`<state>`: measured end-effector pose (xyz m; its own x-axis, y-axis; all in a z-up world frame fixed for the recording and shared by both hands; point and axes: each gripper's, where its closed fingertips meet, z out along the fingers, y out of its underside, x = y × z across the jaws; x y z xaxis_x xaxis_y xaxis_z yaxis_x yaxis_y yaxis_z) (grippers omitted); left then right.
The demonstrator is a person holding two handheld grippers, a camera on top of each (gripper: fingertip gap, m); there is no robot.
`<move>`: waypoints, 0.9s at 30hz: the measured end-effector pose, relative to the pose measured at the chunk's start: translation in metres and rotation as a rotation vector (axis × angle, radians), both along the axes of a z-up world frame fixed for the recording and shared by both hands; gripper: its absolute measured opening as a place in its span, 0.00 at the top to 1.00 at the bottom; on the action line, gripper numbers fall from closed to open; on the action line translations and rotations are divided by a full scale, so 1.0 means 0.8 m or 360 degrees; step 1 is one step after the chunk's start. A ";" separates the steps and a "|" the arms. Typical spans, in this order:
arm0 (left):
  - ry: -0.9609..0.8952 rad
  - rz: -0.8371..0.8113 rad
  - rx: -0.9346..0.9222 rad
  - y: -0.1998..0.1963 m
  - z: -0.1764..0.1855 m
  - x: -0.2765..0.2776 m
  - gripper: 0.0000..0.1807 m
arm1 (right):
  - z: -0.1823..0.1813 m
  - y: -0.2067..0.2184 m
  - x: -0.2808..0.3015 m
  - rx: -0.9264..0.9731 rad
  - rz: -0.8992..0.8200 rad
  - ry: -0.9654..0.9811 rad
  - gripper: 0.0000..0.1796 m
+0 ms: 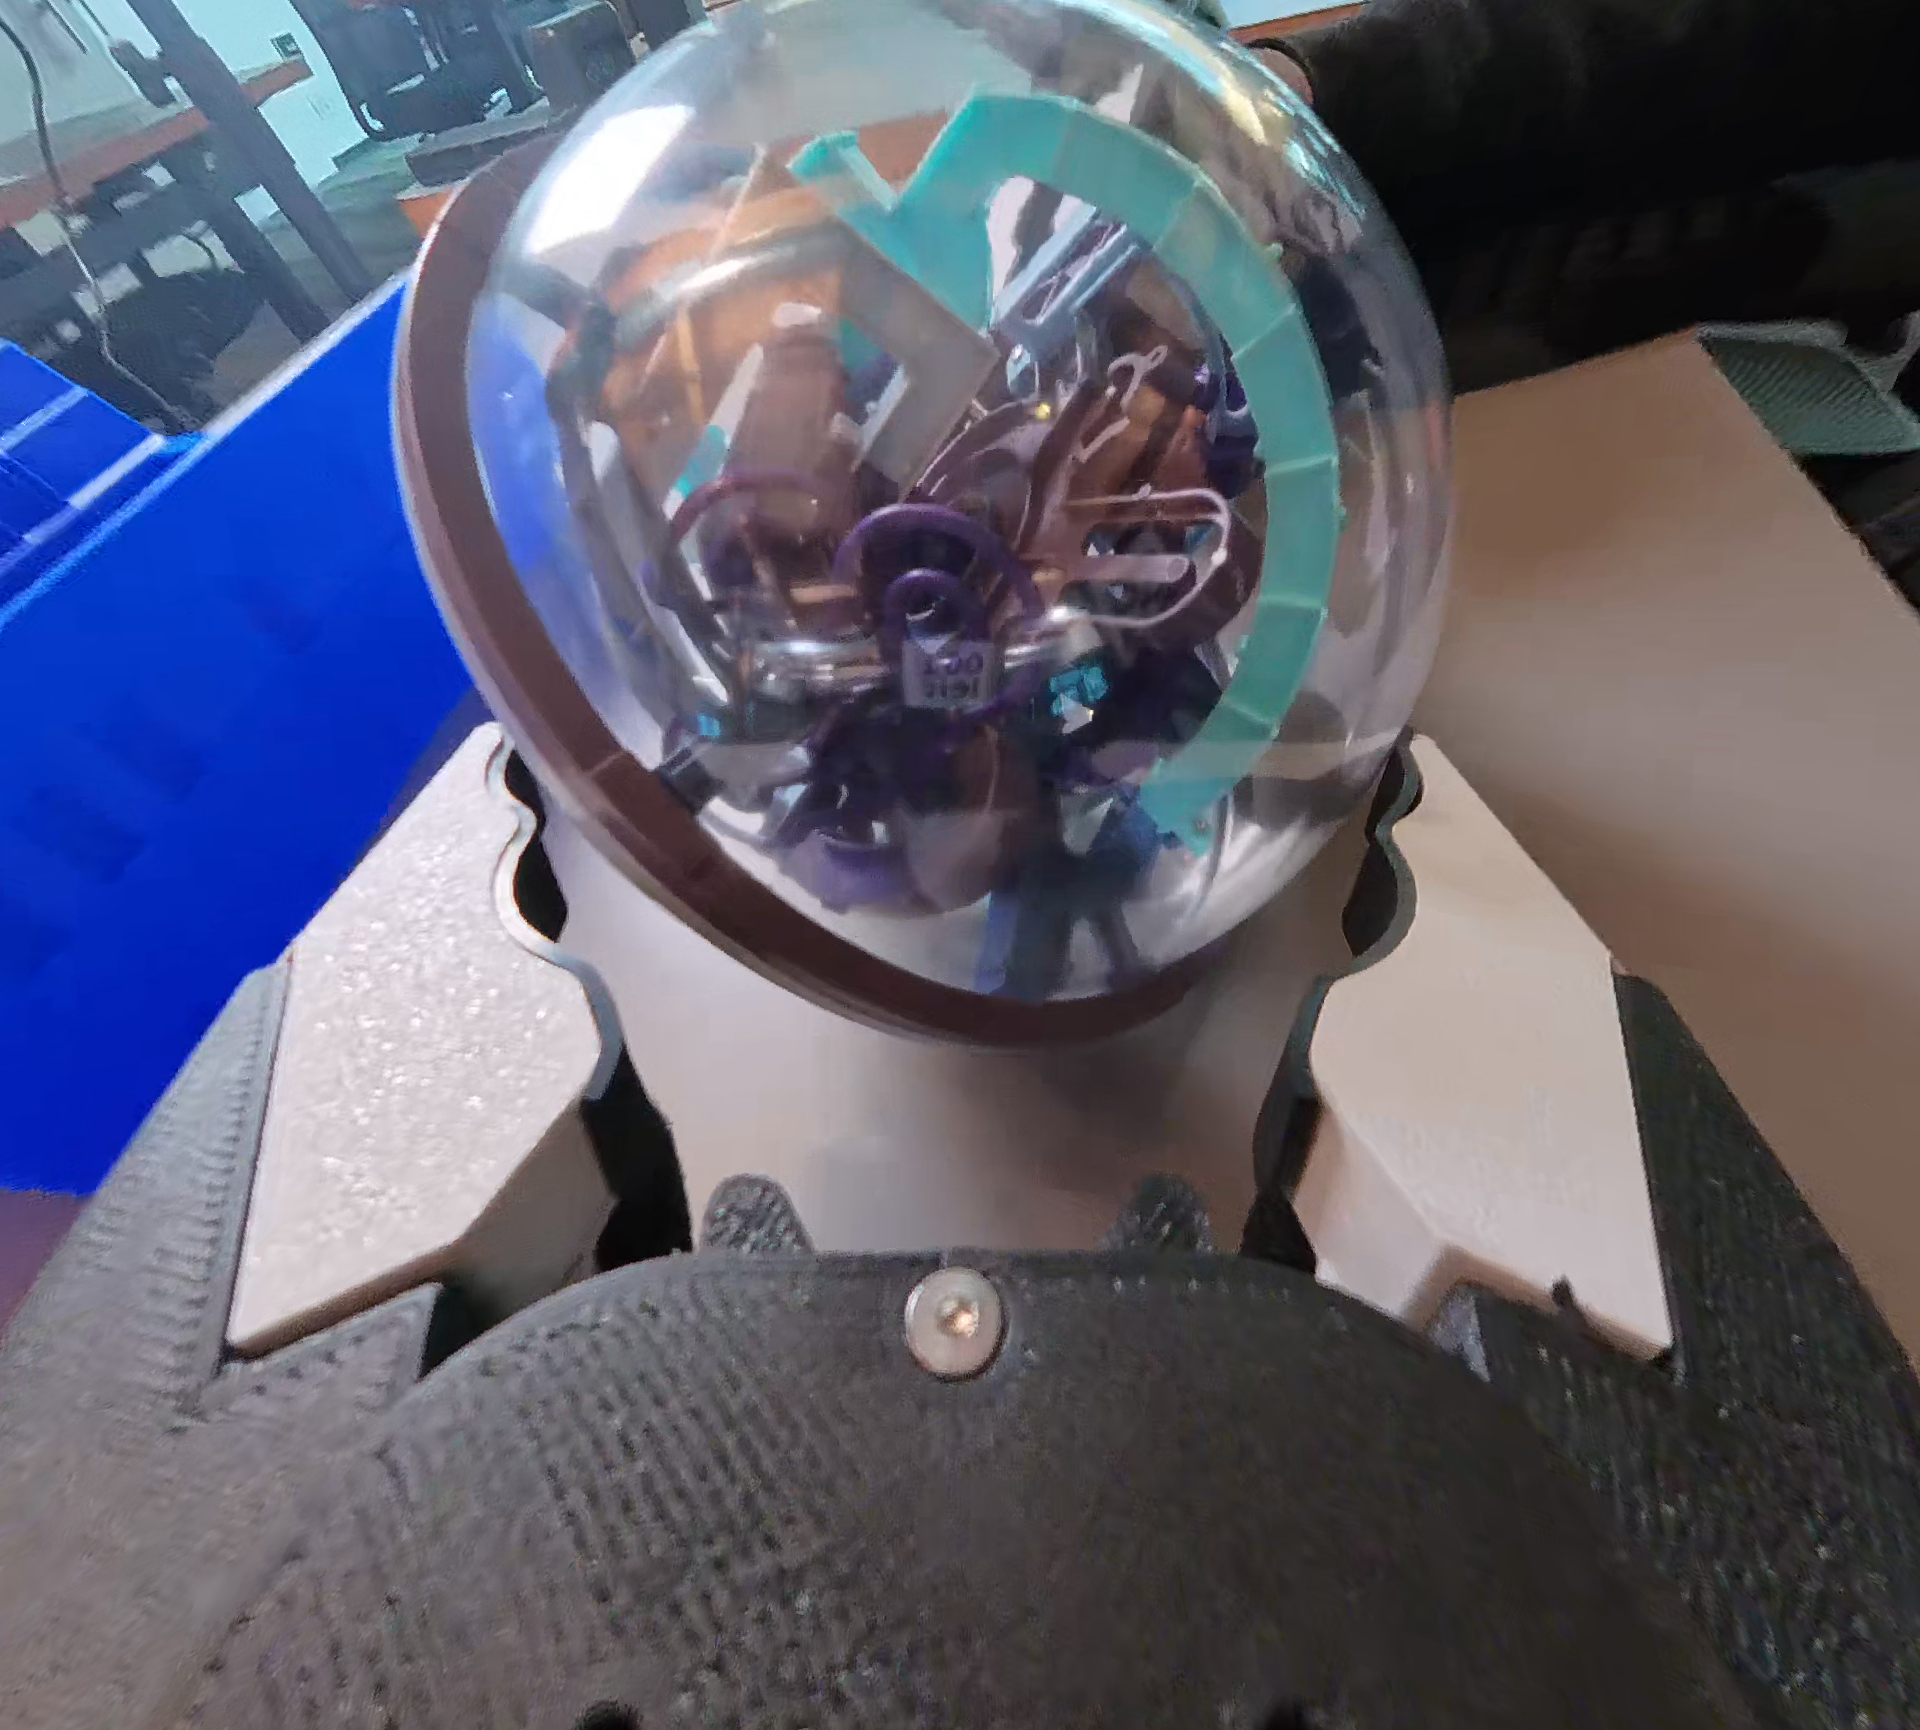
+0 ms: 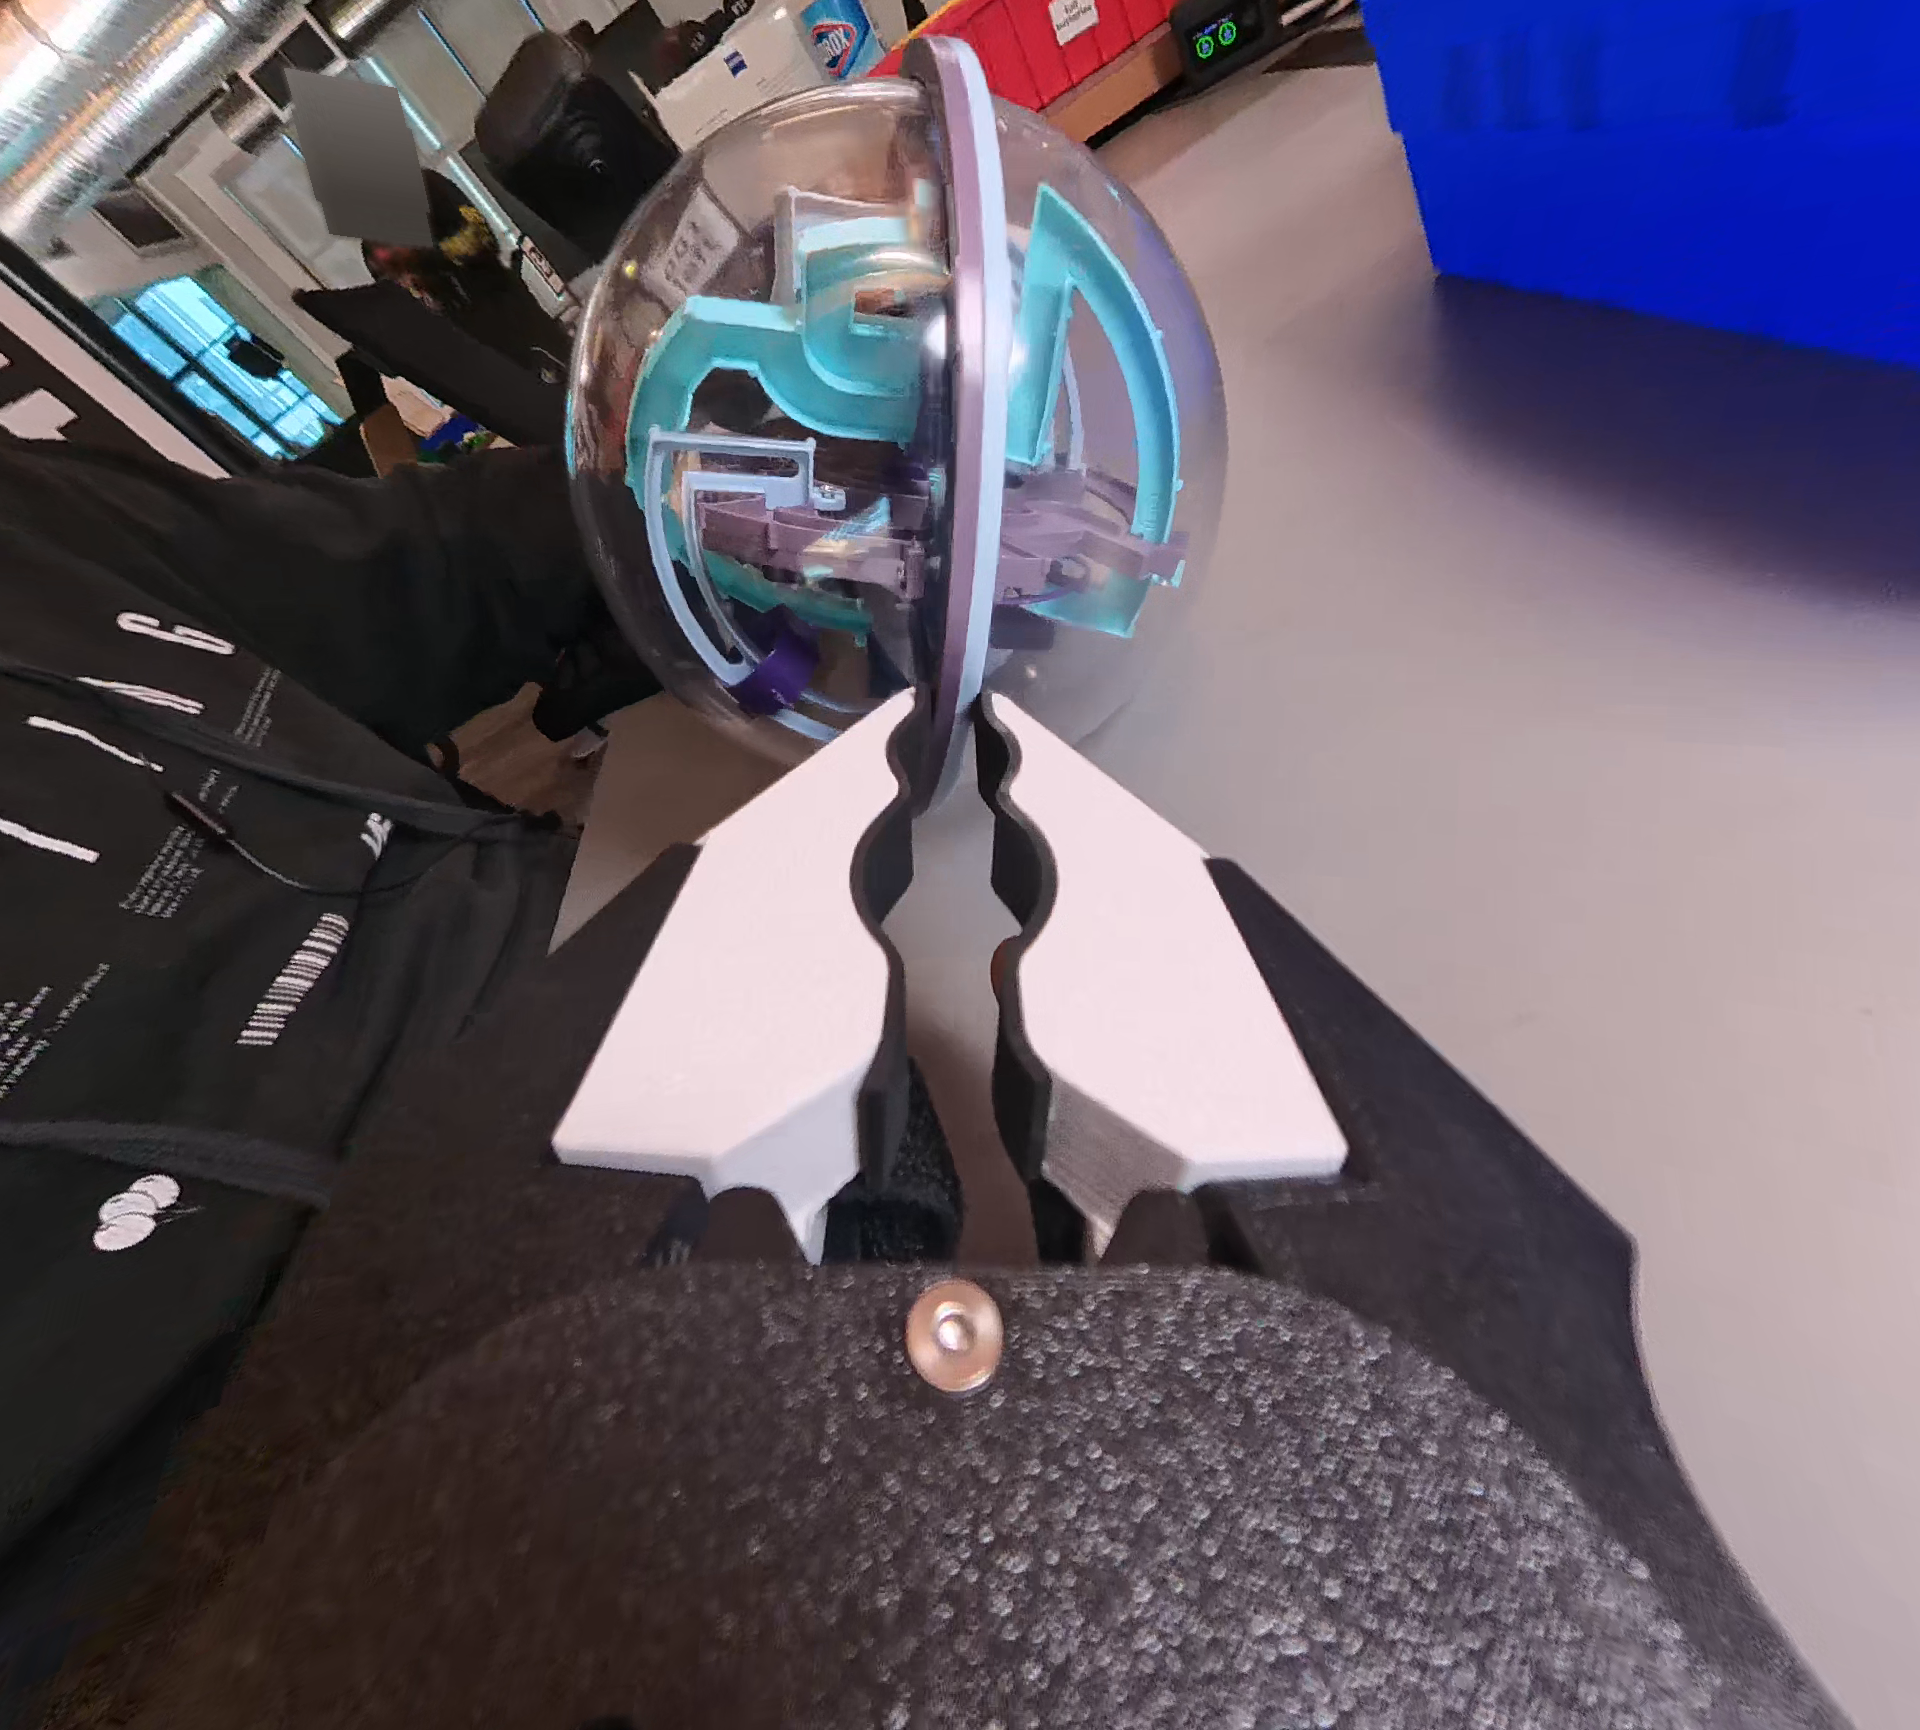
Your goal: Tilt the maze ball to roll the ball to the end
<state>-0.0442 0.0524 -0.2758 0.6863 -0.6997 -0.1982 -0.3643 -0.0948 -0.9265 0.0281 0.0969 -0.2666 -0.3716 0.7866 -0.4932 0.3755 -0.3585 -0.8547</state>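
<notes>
Maze ball (image 2: pixel 894 392) held above the bench (image 2: pixel 1455 641) by two tools.

Right hand-held gripper (image 2: pixel 948 724) is clenched on the thin dark rim (image 2: pixel 961 392); left hand-held gripper (image 1: pixel 956 807) spreads wide and cradles the clear shell, which looks hard, smooth and slippery, probably light. The rim seems the safest place to grip. Inside are teal, purple and brown tracks; I cannot find the small ball.

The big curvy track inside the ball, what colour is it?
Teal track, clearest in the right wrist view.
</notes>
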 end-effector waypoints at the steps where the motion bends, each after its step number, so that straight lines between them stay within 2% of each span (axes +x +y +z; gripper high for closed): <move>1: 0.0053 0.0003 0.0045 0.000 0.002 0.000 0.16 | 0.005 -0.001 0.001 0.0037 -0.0002 0.0047 0.97; 6: 0.0269 0.0069 0.0280 -0.002 0.031 -0.004 0.16 | 0.047 -0.005 0.001 0.0206 -0.0041 0.0298 0.97; 17: 0.0877 0.0095 0.0804 -0.008 0.157 0.002 0.16 | 0.152 -0.011 0.013 0.0613 -0.0157 0.0719 0.97; 27: 0.1090 0.0176 0.1012 -0.010 0.210 0.010 0.16 | 0.203 -0.015 0.024 0.0757 -0.0175 0.0884 0.96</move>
<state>-0.0363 0.0441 -0.1080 0.3350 -0.2593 -0.9058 -0.8682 0.2885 -0.4037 0.0476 0.0852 -0.1040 -0.3738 0.9156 0.1481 -0.1744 0.0874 -0.9808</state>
